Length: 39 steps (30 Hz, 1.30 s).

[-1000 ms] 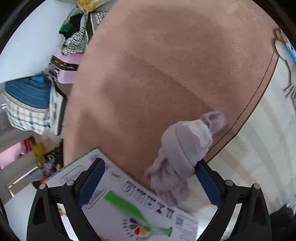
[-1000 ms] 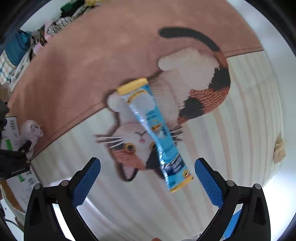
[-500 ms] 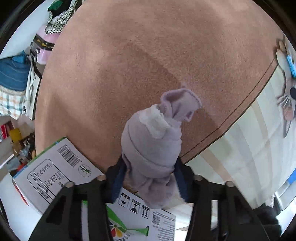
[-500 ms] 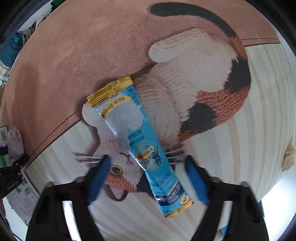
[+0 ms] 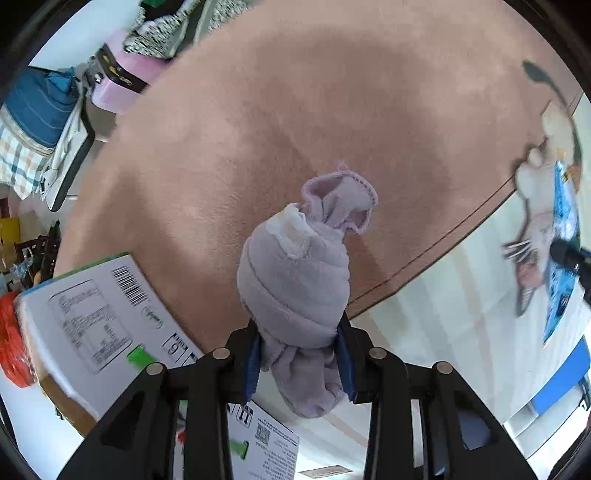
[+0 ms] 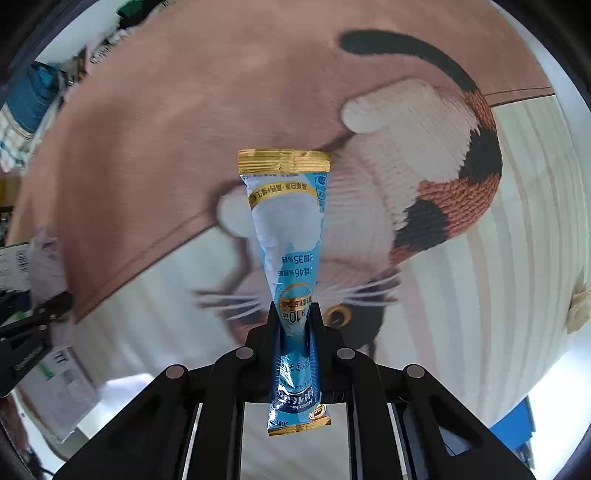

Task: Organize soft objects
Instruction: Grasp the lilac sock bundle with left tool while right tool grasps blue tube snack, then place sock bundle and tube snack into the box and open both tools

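Observation:
My left gripper (image 5: 300, 343) is shut on a rolled lilac sock bundle (image 5: 295, 280) and holds it above the pink rug (image 5: 295, 110). The bundle sticks out past the blue pads, its open cuff (image 5: 341, 201) pointing away. My right gripper (image 6: 295, 314) is shut on a long blue and white sachet (image 6: 290, 236) with gold ends, gripped near its lower third and held above the rug's cat picture (image 6: 424, 192). The sachet also shows at the right edge of the left wrist view (image 5: 563, 236). The left gripper shows blurred at the left of the right wrist view (image 6: 33, 325).
A white cardboard box (image 5: 99, 317) with printed labels lies on the rug below left of my left gripper. A pink case (image 5: 118, 88), a blue striped bag (image 5: 37, 107) and piled clothes (image 5: 166, 29) lie past the rug's far edge. An orange bag (image 5: 11, 343) sits at the far left.
Both grippers were open a second ago. The left one shut on the sock bundle and lifted it. The right one dropped to the sachet, shut on it and raised it off the rug.

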{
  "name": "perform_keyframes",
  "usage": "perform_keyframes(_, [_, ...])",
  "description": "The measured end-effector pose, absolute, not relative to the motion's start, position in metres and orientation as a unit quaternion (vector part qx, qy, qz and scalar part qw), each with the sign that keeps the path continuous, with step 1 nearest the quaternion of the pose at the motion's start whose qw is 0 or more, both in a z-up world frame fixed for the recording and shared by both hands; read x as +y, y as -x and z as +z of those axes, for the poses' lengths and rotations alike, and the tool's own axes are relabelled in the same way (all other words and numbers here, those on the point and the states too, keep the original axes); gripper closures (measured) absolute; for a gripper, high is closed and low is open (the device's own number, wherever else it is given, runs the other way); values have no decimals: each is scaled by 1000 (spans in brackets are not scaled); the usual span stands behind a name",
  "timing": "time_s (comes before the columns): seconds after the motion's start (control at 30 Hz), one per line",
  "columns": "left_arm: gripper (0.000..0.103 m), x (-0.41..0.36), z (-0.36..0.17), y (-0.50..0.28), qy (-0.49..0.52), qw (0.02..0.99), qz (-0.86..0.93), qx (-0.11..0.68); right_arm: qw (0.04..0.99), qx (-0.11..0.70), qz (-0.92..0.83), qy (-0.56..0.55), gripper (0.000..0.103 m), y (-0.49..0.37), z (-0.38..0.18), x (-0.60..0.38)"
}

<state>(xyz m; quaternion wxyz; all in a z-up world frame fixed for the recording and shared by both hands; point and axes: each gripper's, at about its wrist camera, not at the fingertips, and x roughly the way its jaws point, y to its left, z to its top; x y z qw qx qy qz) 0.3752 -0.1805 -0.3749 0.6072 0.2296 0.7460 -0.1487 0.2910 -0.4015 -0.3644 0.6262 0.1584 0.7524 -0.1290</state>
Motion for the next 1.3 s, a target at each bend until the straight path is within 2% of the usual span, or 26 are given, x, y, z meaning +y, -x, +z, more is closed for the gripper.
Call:
perform_keyframes(0.3, [72, -131, -267, -358, -114, 697, -149, 692, 685, 705, -42, -181, 90, -296, -267, -318])
perform_keyframes(0.47, [72, -55, -216, -337, -37, 729, -125, 672, 711, 684, 28, -158, 90, -301, -205, -245])
perform_keyframes(0.63, [72, 29, -193, -317, -4, 743, -79, 665, 725, 674, 78, -122, 90, -300, -178, -161])
perform_keyframes(0.8, [72, 116, -203, -302, 15, 736, -19, 676, 727, 675, 95, -86, 90, -308, -176, -87])
perform_keyframes(0.93, [72, 173, -239, -300, 32, 710, 18, 704, 723, 684, 83, -43, 90, -316, -198, -35])
perform_keyframes(1.3, [69, 221, -341, -291, 49, 627, 26, 777, 693, 720, 35, 27, 90, -320, -290, 4])
